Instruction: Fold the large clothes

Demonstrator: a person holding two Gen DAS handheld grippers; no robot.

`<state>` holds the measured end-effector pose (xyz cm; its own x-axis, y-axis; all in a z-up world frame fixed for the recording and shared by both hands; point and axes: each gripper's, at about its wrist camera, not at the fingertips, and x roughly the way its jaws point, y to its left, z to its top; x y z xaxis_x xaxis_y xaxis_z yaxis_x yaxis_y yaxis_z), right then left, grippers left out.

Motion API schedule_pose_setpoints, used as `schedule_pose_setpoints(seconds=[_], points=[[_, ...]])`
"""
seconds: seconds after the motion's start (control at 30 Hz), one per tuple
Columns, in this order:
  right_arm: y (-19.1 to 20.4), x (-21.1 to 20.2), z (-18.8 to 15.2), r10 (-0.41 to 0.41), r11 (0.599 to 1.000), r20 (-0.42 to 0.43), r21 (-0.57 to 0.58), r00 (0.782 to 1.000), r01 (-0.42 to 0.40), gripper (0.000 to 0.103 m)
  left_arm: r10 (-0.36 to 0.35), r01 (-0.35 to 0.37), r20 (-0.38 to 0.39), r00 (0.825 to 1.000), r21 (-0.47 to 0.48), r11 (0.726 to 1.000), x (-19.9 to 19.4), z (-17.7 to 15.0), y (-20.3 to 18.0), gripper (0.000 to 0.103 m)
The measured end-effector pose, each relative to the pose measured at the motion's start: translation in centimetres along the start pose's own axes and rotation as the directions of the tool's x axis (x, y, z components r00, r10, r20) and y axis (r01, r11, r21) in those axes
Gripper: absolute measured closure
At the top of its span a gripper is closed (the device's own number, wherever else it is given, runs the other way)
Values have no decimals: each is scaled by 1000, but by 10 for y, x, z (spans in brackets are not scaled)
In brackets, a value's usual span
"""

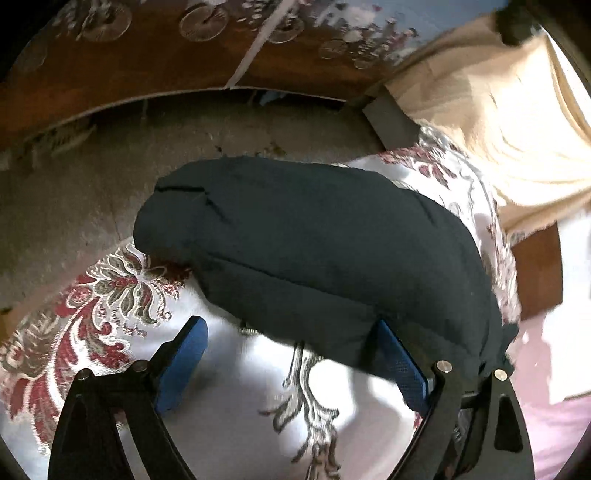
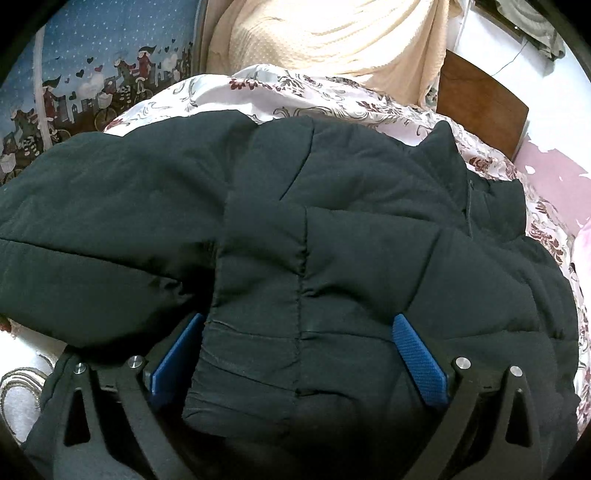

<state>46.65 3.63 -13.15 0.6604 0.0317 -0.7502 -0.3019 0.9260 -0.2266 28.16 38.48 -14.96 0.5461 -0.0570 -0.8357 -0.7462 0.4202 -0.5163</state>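
Lining up both grippers on the jacket

We hold the left gripper [image 1: 291, 350] spread at the sleeve [image 1: 295, 240] edge and the right gripper [image 2: 299, 350] spread, astride the jacket [image 2: 332, 221] on the bedspread [image 1: 110, 295], seemingly ready to pinch.

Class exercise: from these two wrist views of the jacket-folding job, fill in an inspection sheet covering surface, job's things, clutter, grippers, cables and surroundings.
Surface: bed with white floral bedspread.
Job's things: dark padded jacket lying on the bedspread, partly folded.
Clutter: cream blanket heaped at the far end.
Grippers: left gripper open at the jacket's edge; right gripper open, jacket fabric between its jaws.
Cables: thin wire on the white wall.
Surroundings: patterned curtain, bare floor, wooden board.
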Motion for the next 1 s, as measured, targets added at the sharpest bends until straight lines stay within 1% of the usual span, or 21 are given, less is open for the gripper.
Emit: schedule_pose_setpoints(seconds=[0.2,0.23,0.27,0.3,0.37,0.4,0.43,0.47,0.53,0.67,0.73,0.8,0.87,0.93,1.0], points=[[-1,2,0,5,1000,4,0,1000,-5,3,-67,71,35,997,-132,989,7,8,10,10],[-1,2,0,5,1000,4,-1,1000,-5,3,-82,88,47,996,-151,985,7,8,11,15],[-1,2,0,5,1000,4,-1,1000,-5,3,-103,112,61,993,-164,980,7,8,12,27],[-1,2,0,6,1000,4,0,1000,-6,3,-125,136,72,989,-173,975,7,9,13,34],[-1,2,0,6,1000,4,0,1000,-6,3,-150,166,94,984,-186,968,9,12,13,61],[-1,2,0,6,1000,4,0,1000,-6,3,-162,179,106,981,-187,966,10,14,13,67],[-1,2,0,6,1000,4,0,1000,-6,3,-167,186,117,979,-183,965,10,16,12,78],[-1,2,0,6,1000,4,1,1000,-6,3,-167,188,127,978,-175,966,10,17,11,85],[0,2,0,6,1000,3,2,1000,-6,3,-163,185,153,975,-141,973,5,19,6,92],[0,2,0,7,1000,2,3,1000,-7,3,-131,137,242,961,-7,991,-20,18,-18,94],[0,2,0,16,1000,4,10,1000,-16,2,-133,124,283,950,47,991,-35,18,-28,94],[-3,-3,1,42,999,12,20,999,-42,3,-145,115,323,935,111,987,-54,17,-44,95],[-8,-13,2,77,996,33,35,997,-78,3,-171,112,359,918,179,977,-72,17,-61,95],[-16,-25,2,101,992,56,66,993,-104,3,-220,125,383,897,258,958,-92,13,-83,96],[-24,-40,2,129,988,66,81,989,-134,3,-266,138,390,882,326,935,-106,6,-106,96]])
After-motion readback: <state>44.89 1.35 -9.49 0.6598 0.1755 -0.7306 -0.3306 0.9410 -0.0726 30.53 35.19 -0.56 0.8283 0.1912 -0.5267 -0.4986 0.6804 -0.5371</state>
